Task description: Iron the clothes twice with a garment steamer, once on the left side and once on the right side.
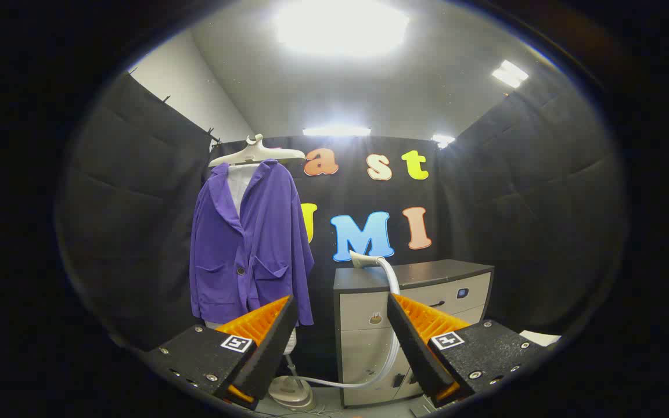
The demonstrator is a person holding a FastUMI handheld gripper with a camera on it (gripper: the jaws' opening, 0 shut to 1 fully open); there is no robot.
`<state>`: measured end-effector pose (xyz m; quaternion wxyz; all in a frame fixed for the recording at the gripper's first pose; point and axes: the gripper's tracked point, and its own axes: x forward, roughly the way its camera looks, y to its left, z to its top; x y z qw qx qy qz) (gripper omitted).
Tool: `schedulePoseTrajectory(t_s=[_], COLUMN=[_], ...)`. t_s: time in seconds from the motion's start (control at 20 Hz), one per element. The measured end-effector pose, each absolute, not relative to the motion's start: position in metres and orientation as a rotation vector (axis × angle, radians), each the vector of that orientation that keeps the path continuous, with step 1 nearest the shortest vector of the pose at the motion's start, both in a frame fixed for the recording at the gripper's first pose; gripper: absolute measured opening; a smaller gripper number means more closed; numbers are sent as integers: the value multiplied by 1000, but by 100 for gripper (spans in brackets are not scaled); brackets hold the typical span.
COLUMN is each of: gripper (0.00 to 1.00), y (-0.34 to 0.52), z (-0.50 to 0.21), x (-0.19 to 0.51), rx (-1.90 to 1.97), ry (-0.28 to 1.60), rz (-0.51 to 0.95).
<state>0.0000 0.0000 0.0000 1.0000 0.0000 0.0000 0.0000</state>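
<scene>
A purple jacket (250, 247) hangs on a pale hanger (256, 152) beyond and slightly left of my fingers, its front facing me. The garment steamer's head (363, 259) rests on top of a cabinet (416, 290), just beyond the gap between the fingers. Its pale hose (389, 348) curves down the cabinet front to the steamer's round base (291, 393) on the floor under the jacket. My gripper (341, 307) is open, with nothing between its fingers, and stands well short of both the steamer head and the jacket.
The grey cabinet with a dark top and drawers stands to the right of the jacket. Black cloth walls close the booth on the left, back and right. A white object (540, 337) lies low at the right, beside the cabinet.
</scene>
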Motion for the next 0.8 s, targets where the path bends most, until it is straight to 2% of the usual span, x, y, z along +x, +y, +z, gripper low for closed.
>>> schedulePoseTrajectory(t_s=[0.8], gripper=[95], y=[5], z=[0], x=[3], rx=[16], ry=[-5], rz=[10])
